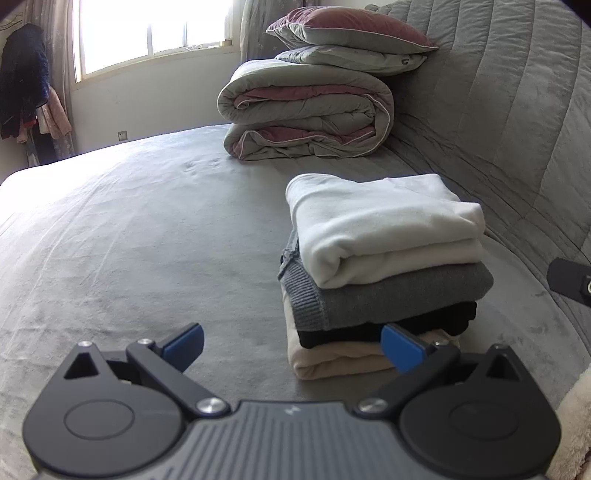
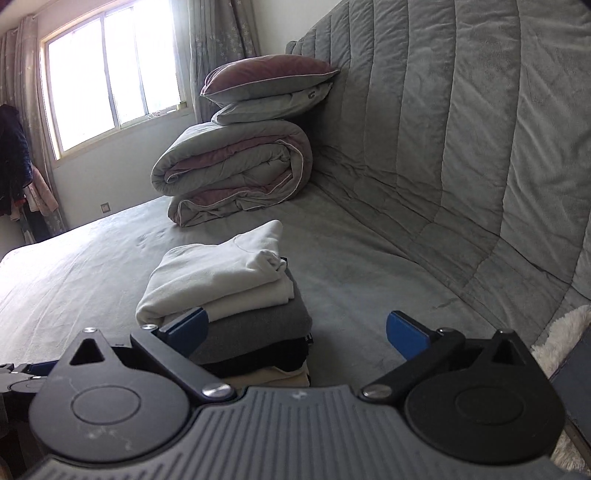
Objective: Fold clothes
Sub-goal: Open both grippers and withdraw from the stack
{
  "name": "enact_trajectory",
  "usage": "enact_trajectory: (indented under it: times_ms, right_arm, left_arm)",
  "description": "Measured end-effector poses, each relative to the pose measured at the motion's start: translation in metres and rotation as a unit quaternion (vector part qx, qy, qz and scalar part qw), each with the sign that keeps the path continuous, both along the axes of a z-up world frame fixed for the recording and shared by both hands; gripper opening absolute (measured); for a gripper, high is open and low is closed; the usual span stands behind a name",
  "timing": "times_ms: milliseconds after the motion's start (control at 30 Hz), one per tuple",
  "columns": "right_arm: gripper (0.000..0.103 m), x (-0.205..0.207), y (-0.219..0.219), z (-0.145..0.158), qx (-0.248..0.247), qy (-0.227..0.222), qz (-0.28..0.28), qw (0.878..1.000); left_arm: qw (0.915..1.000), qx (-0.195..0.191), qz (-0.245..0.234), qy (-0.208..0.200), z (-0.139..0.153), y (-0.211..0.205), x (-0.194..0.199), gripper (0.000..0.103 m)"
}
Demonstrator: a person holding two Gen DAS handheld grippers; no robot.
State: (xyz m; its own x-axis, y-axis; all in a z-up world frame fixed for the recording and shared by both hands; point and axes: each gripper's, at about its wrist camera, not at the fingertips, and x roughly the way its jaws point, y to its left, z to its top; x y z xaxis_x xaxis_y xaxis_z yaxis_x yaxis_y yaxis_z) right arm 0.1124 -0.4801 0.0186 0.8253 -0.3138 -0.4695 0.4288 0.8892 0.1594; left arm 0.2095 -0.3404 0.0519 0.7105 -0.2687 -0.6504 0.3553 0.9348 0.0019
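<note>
We are looking across a grey bed cover (image 1: 129, 229) at a stack of folded clothes (image 1: 384, 280), which is sitting at about two o'clock from the left gripper (image 1: 291, 345) and at about eleven o'clock from the right gripper (image 2: 295, 332). The stack is lying flat on the cover, four layers deep: a white garment (image 1: 384, 225) is resting on top, a grey knit (image 1: 399, 291) is lying under it, a black piece (image 1: 388, 325) is showing beneath that, and a cream piece (image 1: 340, 360) is sitting at the bottom, touching the cover. We are holding both claws spread wide with nothing between the blue pads; in the left wrist view the right-hand pad (image 1: 400, 347) is overlapping the stack's lower layers, and we cannot tell whether it is touching them. In the right wrist view the left-hand pad (image 2: 188, 330) is likewise showing in front of the grey layer's near corner. At twelve o'clock, well apart from the stack, a rolled grey and mauve duvet (image 1: 306, 114) is carrying two pillows (image 1: 351, 40) against the quilted grey backrest (image 1: 498, 110). At ten o'clock a bright window (image 1: 147, 33) is glaring, and dark clothes (image 1: 22, 81) are hanging at the far left edge. A fluffy cream fabric (image 2: 561, 339) is peeking in at four o'clock.
</note>
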Motion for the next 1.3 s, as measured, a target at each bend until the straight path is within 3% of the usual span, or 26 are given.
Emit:
enact_trajectory:
  times_ms: [367, 1300]
  right_arm:
    - [0.103, 0.014, 0.013, -0.01, -0.003, 0.062, 0.047, 0.997]
    - [0.103, 0.017, 0.02, -0.008, -0.01, 0.063, 0.057, 0.996]
  left_arm:
    - [0.999, -0.011, -0.001, 0.044, -0.005, -0.002, 0.006, 0.102]
    - [0.999, 0.018, -0.018, 0.036, -0.007, -0.012, 0.002, 0.102]
